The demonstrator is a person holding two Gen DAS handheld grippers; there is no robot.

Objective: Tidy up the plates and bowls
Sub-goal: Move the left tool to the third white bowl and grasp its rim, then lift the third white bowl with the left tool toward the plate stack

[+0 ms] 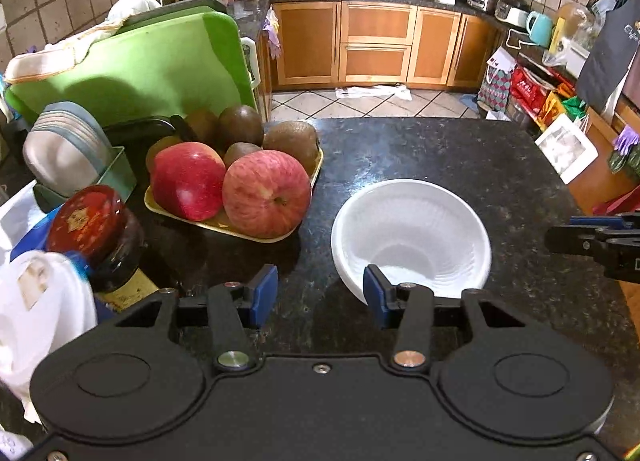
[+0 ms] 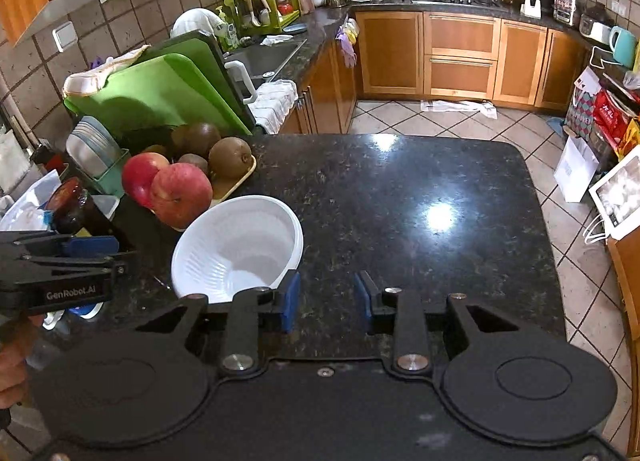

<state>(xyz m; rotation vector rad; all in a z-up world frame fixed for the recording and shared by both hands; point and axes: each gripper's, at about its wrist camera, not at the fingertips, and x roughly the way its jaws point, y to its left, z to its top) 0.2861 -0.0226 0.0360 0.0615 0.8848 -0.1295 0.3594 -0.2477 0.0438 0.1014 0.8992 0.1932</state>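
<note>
White bowl (image 1: 410,235) sits lower centre on the desk (image 1: 440,153), beside the fruit tray (image 1: 224,227); your left gripper (image 1: 320,293) and right gripper (image 2: 326,297), jaws part-open and empty, could clip its rim and skid it into the tray.

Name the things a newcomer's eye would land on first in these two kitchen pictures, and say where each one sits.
First, the white bowl, empty, on the dark speckled counter just ahead of both grippers. Next, two red apples with kiwifruit on a yellow tray to the bowl's left. Behind them, a bright green cutting board stands propped.
</note>
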